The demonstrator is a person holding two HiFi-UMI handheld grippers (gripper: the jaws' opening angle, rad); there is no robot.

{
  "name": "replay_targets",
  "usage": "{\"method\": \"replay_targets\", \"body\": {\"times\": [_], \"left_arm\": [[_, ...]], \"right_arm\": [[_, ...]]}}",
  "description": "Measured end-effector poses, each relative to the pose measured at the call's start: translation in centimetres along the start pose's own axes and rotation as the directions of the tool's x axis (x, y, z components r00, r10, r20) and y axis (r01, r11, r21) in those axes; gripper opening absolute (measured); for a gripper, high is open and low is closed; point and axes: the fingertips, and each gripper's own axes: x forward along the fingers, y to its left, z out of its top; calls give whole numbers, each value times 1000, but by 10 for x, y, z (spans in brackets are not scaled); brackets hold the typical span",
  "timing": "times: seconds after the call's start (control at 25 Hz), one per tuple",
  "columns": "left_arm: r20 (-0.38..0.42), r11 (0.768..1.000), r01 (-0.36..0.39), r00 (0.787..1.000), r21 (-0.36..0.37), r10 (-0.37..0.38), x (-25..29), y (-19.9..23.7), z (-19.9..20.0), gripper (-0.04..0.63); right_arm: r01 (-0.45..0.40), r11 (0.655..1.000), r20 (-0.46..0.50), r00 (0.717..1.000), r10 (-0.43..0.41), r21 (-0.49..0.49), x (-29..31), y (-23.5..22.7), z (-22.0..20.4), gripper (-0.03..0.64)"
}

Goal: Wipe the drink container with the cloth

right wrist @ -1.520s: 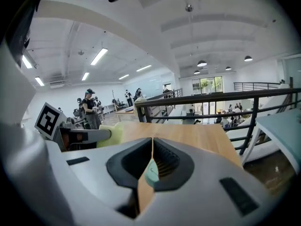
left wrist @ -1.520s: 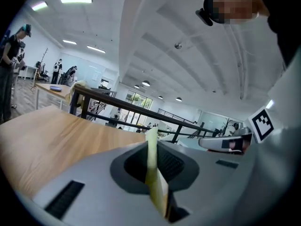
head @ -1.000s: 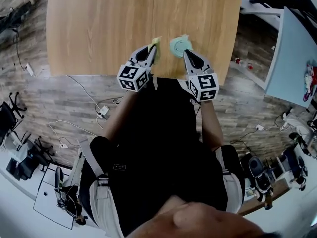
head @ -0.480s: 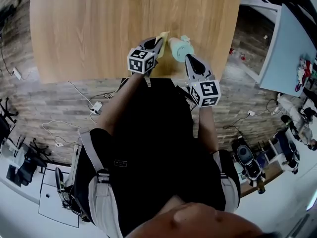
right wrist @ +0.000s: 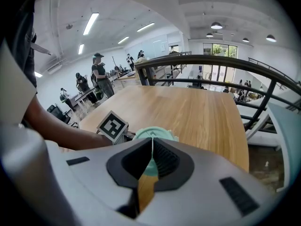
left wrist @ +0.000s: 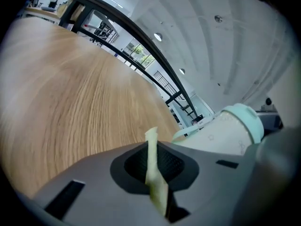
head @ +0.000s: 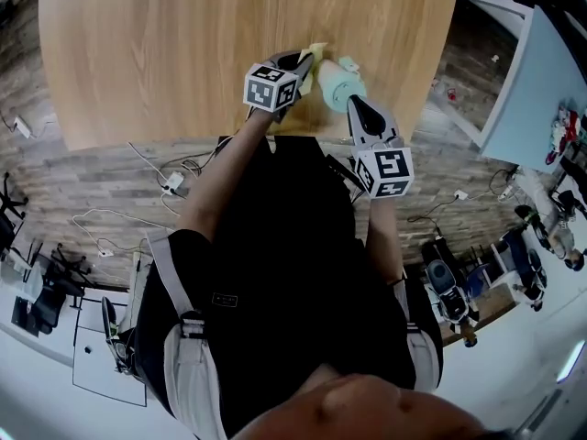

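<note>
a second ago the bottle [head: 337, 85] stood upright near the table [head: 211, 35] edge, lid to the ceiling. now it's tipped over on a slant, pale body pointing away from the person. the right gripper [head: 352, 103] is at the lid end. its jaws are pressed together right against the mint lid [right wrist: 162, 134], and i'd guess they pinch something thin on that lid, since the bottle leans with nothing else propping it.

the left gripper [head: 305, 60] has come up and across from the near edge. its jaws are clamped on a folded strip of yellow cloth [head: 317, 51]. the free end sticks out past the tips and now sits right against the far end of the bottle, where earlier there was a clear gap between them.

so the reaching part looks finished. side turned out, cloth on it: to my eye the wiping is just starting, with most of the body not yet covered.
</note>
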Motion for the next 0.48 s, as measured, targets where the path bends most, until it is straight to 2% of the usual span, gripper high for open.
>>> {"method": "replay_targets", "body": {"times": [0.24,0.48], "left_arm": [[-68,991,127,989,-47,-130,14,-16,-10,37],[-63,976,190,978,-109,-197,7,-26,-6,37]], "right_arm": [[-13,1000,-15,1000,13,-9,3,-1,2,34],[-23,1000,-20,1000,23,-9,5,-1,2,34]]}}
